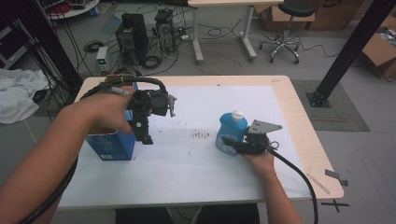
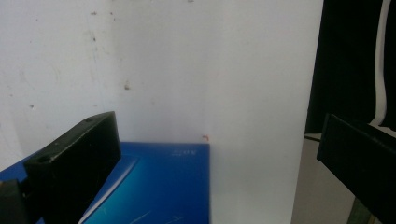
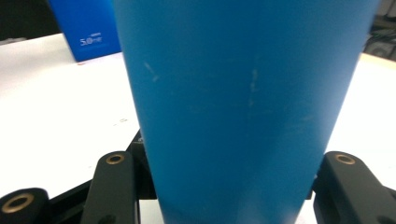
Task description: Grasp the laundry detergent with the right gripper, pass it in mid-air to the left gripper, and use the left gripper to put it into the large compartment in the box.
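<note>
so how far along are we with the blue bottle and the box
Done: the right gripper has closed on the blue bottle; the right gripper view shows its fingers against the bottle's sides. In hand: the bottle stands upright on the white mat, not yet lifted. Left: the left gripper hangs open by the blue box, holding nothing, so any move is still ahead.

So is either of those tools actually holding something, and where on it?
The right tool clamps the blue bottle around its lower body. The left tool stands open above the blue box, holding nothing.
</note>
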